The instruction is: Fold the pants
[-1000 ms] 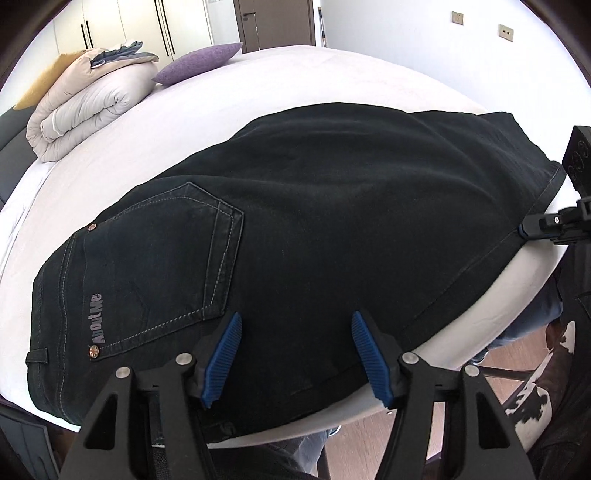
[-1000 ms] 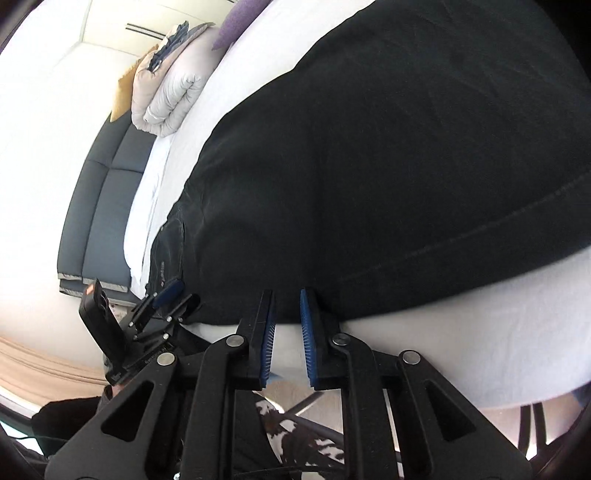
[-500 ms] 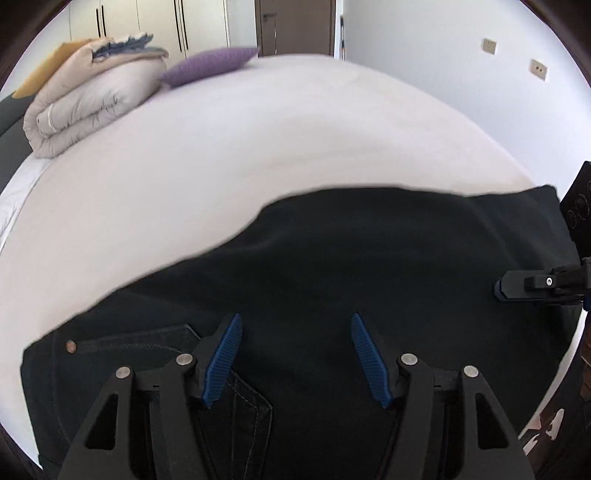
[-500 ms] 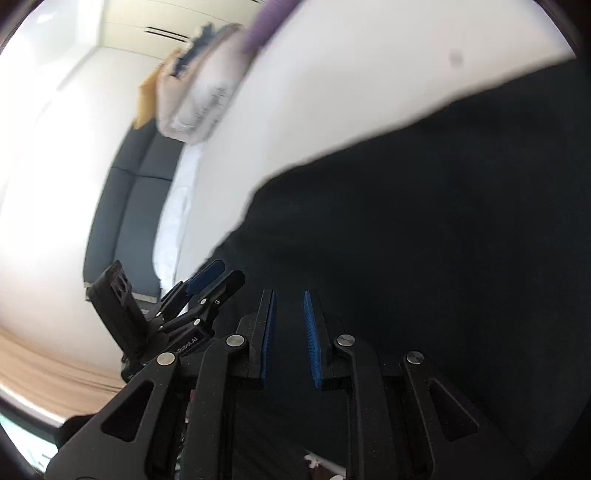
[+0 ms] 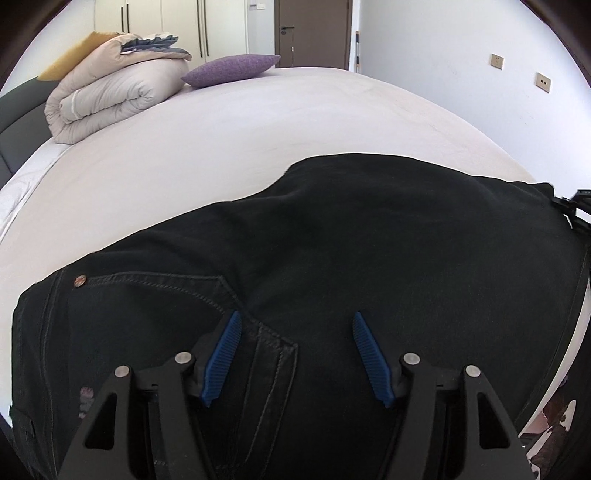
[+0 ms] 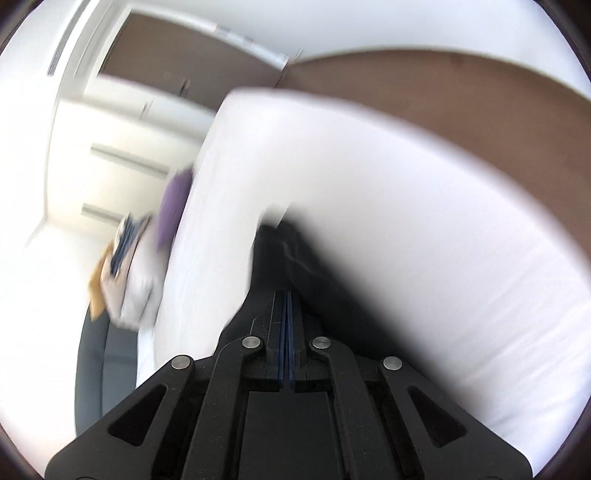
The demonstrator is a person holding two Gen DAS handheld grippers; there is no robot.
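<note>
Black jeans point(image 5: 332, 251) lie flat on the white bed point(image 5: 258, 129), back pocket point(image 5: 155, 306) and waistband at the left. My left gripper point(image 5: 293, 325) is open, its blue pads just above the jeans by the pocket's corner. My right gripper point(image 6: 287, 295) is shut, pads together over the dark fabric point(image 6: 295, 254); the view is blurred, so I cannot tell whether cloth is pinched. Its black body point(image 5: 576, 210) shows at the jeans' right edge in the left wrist view.
A rolled beige duvet point(image 5: 110, 88) and a purple pillow point(image 5: 232, 70) lie at the far left of the bed. Wardrobes and a brown door point(image 5: 312, 33) stand behind. The bed's near edge and floor point(image 5: 554, 417) are at the lower right.
Both grippers have moved forward over the jeans from the bed's near edge. The right gripper has closed fully and swung its view toward the far bed edge.
</note>
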